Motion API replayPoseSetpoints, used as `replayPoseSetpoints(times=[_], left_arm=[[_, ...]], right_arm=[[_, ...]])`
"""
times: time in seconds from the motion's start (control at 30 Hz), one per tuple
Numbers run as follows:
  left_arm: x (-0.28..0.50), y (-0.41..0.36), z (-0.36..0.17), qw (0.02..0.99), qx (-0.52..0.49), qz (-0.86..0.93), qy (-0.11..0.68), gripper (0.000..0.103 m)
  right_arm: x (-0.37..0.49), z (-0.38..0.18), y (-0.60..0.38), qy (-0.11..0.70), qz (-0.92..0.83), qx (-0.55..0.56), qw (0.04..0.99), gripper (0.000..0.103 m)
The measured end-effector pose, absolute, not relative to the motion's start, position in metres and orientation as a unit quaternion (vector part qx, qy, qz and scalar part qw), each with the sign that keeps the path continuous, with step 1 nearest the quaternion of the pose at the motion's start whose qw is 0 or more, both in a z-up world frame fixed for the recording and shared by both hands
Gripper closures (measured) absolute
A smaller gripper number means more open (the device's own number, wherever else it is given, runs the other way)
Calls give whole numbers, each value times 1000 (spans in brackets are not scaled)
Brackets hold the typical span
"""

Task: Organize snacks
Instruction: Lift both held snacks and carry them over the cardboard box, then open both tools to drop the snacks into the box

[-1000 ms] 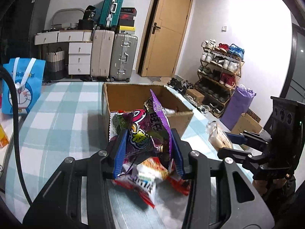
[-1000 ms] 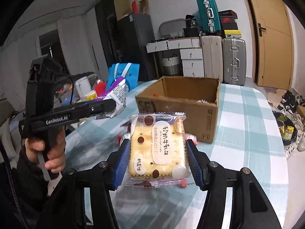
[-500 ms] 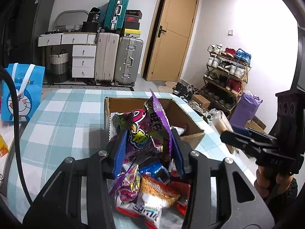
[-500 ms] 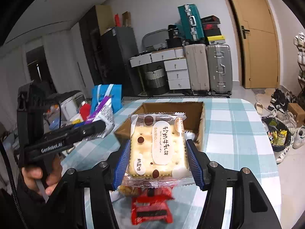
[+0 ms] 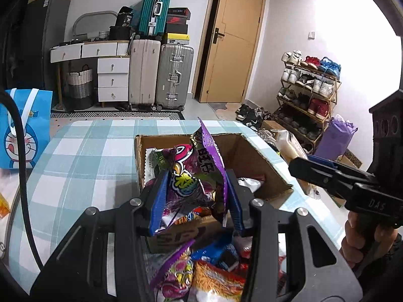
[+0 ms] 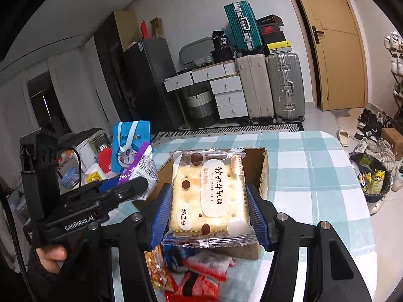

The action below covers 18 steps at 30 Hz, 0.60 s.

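Note:
My left gripper [image 5: 195,202] is shut on a crumpled purple snack bag [image 5: 195,173], held just over the near wall of the open cardboard box [image 5: 264,166]. My right gripper [image 6: 209,207] is shut on a clear-wrapped cracker pack [image 6: 209,198], held in front of the same cardboard box [image 6: 262,166]. In the right wrist view the left gripper [image 6: 131,186] comes in from the left with the purple bag [image 6: 141,166]. In the left wrist view the right gripper [image 5: 314,166] reaches in from the right. Loose snack packets [image 5: 209,271] lie on the checked tablecloth [image 5: 83,161] before the box.
A blue cartoon bag [image 5: 22,130] stands at the table's left edge. Suitcases [image 5: 173,75] and drawers stand beyond the table. A shoe rack [image 5: 307,95] lines the right wall. Red and orange packets [image 6: 199,276] lie under my right gripper. A bin [image 6: 372,181] sits on the floor at right.
Both grippers have carried their packs forward toward the box. The box now sits closer in both views, and more of the loose packets show beneath the grippers.

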State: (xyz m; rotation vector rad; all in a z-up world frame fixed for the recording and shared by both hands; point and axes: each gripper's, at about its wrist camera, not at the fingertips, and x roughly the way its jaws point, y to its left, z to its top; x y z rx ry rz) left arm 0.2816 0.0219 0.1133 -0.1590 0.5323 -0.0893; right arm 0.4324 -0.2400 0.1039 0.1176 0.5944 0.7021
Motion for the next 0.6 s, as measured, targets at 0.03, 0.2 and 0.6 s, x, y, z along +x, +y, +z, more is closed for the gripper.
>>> replayPoseSetpoints(times=[0.03, 0.2, 0.6], left_arm=[[284, 22, 111, 961, -77, -43, 263, 63], [303, 21, 100, 960, -77, -40, 267, 63], [337, 26, 73, 957, -61, -28, 282, 62]], right_arm=[[437, 103, -238, 289, 339, 58, 893, 44], [456, 95, -228, 298, 340, 64, 890, 44], [487, 73, -206, 321, 346, 59, 880, 44]])
